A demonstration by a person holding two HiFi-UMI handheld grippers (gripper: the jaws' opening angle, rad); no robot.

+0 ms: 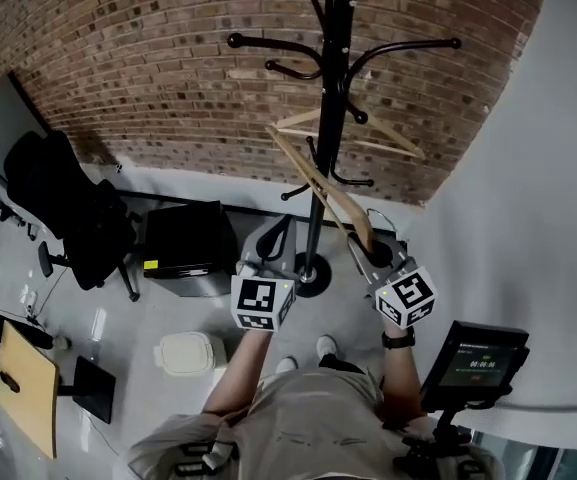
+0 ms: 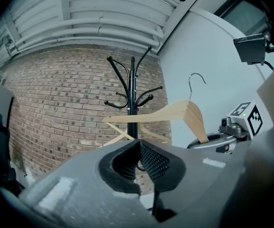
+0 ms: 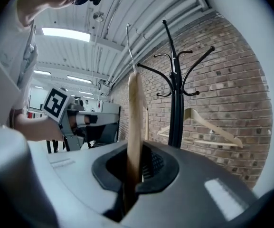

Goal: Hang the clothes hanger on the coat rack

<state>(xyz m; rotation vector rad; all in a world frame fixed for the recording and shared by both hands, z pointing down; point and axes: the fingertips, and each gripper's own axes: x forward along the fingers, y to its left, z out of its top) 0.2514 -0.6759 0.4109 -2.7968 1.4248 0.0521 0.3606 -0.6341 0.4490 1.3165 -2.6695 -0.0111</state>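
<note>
From where I stood, the right gripper [image 3: 136,163] had its jaws clamped tight on the lower end of one arm of a pale wooden clothes hanger with a thin metal hook [image 3: 135,122]. The hanger rose steeply out of those jaws, its hook uppermost and resting on nothing. The left gripper [image 2: 137,146] was held just beside the right one, clear of the hanger, with its jaws pressed together and nothing between them. Ahead of both grippers stood the tall black metal coat rack with curved arms [image 1: 333,88]. A second light wooden hanger [image 1: 368,133] hung on it, on the far side from the grippers. A red brick wall [image 1: 168,68] stood behind the rack.
</note>
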